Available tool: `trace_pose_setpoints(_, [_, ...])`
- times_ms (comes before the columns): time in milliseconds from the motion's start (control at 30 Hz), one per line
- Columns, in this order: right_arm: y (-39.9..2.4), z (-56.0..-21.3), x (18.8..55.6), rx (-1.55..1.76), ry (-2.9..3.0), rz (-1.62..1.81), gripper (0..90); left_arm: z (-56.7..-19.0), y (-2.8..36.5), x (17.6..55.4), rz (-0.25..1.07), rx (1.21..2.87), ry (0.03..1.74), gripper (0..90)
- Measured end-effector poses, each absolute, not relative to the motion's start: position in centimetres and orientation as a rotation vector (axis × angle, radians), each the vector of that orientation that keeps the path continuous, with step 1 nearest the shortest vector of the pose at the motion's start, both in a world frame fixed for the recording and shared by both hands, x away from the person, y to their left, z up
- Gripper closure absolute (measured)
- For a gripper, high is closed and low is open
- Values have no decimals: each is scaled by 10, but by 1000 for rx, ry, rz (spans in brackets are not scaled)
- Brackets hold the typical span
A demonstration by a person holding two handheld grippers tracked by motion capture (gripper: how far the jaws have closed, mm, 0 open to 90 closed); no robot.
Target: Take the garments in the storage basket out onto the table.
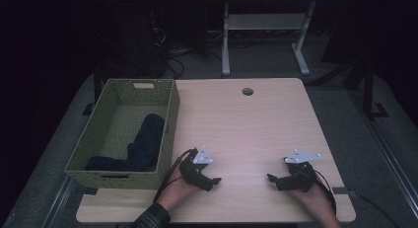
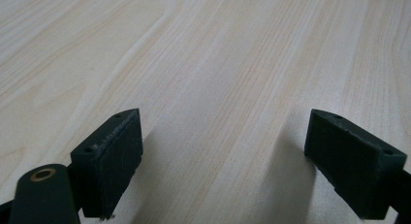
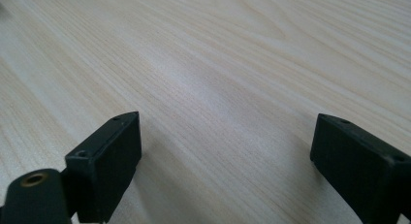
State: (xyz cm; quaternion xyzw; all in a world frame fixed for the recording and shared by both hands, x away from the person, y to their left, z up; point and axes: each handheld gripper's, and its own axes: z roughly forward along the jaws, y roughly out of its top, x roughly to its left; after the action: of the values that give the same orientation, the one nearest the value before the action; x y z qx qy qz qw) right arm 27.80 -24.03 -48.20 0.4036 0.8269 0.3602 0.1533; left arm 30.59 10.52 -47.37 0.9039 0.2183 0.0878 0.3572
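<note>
The pale wooden counter (image 1: 256, 124) carried everything, with a small round hole (image 1: 247, 92) near its far edge. On its left side stood a woven green basket (image 1: 170, 119), hanging a little over the counter's left edge. Inside the basket lay a dark blue cloth (image 1: 143, 146), bunched along the right wall and trailing toward the near left corner.

Near the front edge of the counter, the left gripper (image 1: 213, 181) rested in the person's hand just to the right of the basket, apart from it. Its jaws stood wide apart with nothing between them, bare wood showing in the left gripper view (image 2: 218, 151). The right gripper (image 1: 272, 179) lay well to the right, pointing toward the left one, its jaws likewise spread wide over bare wood (image 3: 223, 156) and holding nothing.
</note>
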Motion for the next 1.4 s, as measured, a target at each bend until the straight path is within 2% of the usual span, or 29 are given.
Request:
trace_pose_setpoints(733, [-240, -482, 278, 1157, 2371, 1034, 107, -460, 105, 307, 151, 2379, 605, 139])
trace_pose_setpoints(1400, [-240, -482, 278, 1158, 2370, 1035, 108, -441, 107, 306, 184, 2384, 617, 140])
